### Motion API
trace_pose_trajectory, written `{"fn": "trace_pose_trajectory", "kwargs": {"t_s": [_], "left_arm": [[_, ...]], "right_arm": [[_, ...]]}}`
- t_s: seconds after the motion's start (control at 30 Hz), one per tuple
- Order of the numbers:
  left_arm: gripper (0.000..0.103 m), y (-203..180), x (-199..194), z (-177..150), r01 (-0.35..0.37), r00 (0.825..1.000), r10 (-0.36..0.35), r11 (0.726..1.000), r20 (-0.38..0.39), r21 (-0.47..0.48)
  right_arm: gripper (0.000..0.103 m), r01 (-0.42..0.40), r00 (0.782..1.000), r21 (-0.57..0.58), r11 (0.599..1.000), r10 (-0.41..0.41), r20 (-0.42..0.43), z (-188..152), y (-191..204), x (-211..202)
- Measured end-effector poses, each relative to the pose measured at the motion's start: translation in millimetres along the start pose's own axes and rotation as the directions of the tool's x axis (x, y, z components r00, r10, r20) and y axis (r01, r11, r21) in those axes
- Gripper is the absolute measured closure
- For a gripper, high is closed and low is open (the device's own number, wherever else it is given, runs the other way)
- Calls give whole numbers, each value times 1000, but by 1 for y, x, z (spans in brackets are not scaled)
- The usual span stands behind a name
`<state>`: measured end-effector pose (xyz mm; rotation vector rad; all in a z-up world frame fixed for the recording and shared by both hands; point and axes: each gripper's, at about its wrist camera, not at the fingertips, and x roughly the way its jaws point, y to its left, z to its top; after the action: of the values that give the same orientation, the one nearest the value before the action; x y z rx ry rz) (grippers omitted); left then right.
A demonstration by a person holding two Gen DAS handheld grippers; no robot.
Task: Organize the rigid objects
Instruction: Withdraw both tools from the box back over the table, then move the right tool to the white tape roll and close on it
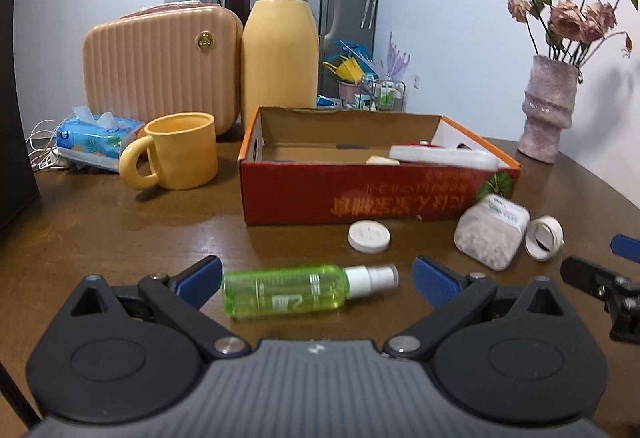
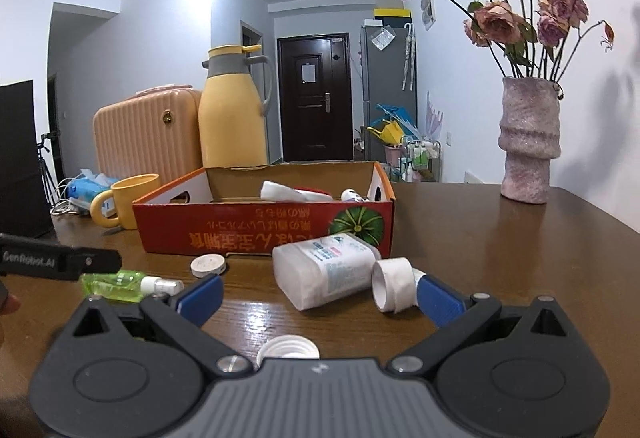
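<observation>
A green spray bottle (image 1: 284, 290) lies on its side on the brown table, between the spread blue fingers of my open left gripper (image 1: 318, 276), untouched. Behind it stands an open red cardboard box (image 1: 360, 193) with white items inside. A round white lid (image 1: 369, 236), a clear jar of white granules (image 1: 490, 234) and a white tape roll (image 1: 543, 238) lie in front of the box. My right gripper (image 2: 320, 296) is open near the jar (image 2: 324, 270) and tape roll (image 2: 394, 290); a white ribbed cap (image 2: 288, 350) sits just under it. The spray bottle (image 2: 116, 280) shows at left.
A yellow mug (image 1: 180, 151), tissue pack (image 1: 96, 137), pink ribbed case (image 1: 160, 65) and yellow thermos (image 1: 280, 45) stand behind and left of the box. A pink vase with dried roses (image 1: 548, 105) stands at the back right. A dark panel (image 1: 16, 109) borders the left edge.
</observation>
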<state>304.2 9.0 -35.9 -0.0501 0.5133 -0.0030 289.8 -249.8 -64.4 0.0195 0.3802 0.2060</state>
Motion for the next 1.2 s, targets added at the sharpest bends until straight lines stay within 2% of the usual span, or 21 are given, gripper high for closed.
{"fn": "trace_pose_trajectory", "kwargs": {"t_s": [0.33, 0.5, 0.57, 0.7, 0.9, 0.93, 0.97, 1.03, 1.2], "left_arm": [[0, 3, -10, -8, 11, 1000, -11, 1000, -8, 1], [0, 4, -9, -7, 11, 1000, -11, 1000, -13, -2], [0, 5, -8, -7, 13, 1000, -13, 1000, -17, -4], [0, 7, -5, -7, 10, 1000, -10, 1000, -25, -10], [0, 12, 0, -6, 5, 999, -6, 999, -44, -34], [0, 12, 0, -6, 5, 999, -7, 999, -47, -35], [0, 13, 1, -6, 5, 999, -7, 999, -52, -37], [0, 13, 2, -6, 6, 998, -9, 999, -58, -39], [0, 14, 4, -6, 3, 998, -6, 999, -64, -41]], "right_arm": [[0, 30, 999, 12, 999, -29, -20, -1, -4, 5], [3, 74, 996, -41, 996, -75, -37, 10, -19, 29], [12, 83, 994, -49, 995, -86, -71, 14, -28, 43], [21, 86, 988, -64, 994, -93, -127, 18, -40, 71], [42, 50, 983, -65, 997, -60, -171, 20, -46, 96], [48, 41, 983, -61, 997, -51, -176, 20, -47, 98], [61, 34, 983, -57, 998, -44, -179, 20, -47, 99], [79, 23, 982, -55, 998, -33, -185, 19, -47, 99], [80, 16, 989, -75, 997, -26, -143, 18, -41, 89]]}}
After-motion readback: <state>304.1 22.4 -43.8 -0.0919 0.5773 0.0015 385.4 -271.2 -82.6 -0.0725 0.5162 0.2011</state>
